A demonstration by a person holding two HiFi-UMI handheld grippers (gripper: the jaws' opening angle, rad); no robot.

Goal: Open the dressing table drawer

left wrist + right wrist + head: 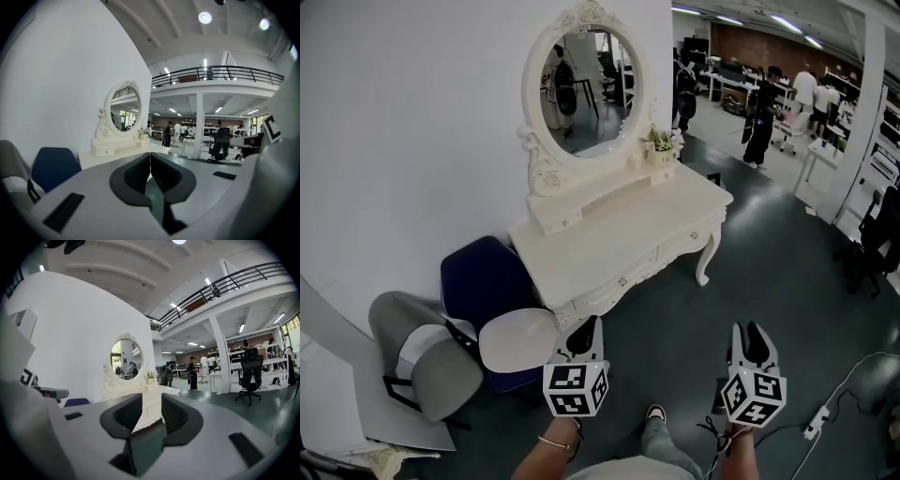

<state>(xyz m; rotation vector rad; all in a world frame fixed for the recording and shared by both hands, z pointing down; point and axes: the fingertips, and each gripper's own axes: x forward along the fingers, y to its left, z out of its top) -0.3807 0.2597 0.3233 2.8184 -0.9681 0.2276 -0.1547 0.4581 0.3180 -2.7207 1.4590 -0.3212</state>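
Observation:
The cream dressing table (pixel 609 220) with an oval mirror (pixel 581 89) stands against the white wall. Its drawers (pixel 619 281) run along the front edge with small knobs and look closed. Both grippers hover short of the table over the dark floor. My left gripper (pixel 586 323) is near the table's left front corner, its jaws together and empty. My right gripper (pixel 748 328) is further right with a narrow gap between its jaws, holding nothing. The left gripper view has the left gripper (pixel 150 154) before the table (pixel 117 151). In the right gripper view the table (pixel 164 391) lies beyond the right gripper (pixel 151 397).
A blue chair (pixel 483 277), a grey chair (pixel 431 361) and a white round stool (pixel 517 339) crowd the table's left end. A small flower pot (pixel 661 150) sits on the table. A power strip (pixel 816 424) lies on the floor at right. People stand far behind.

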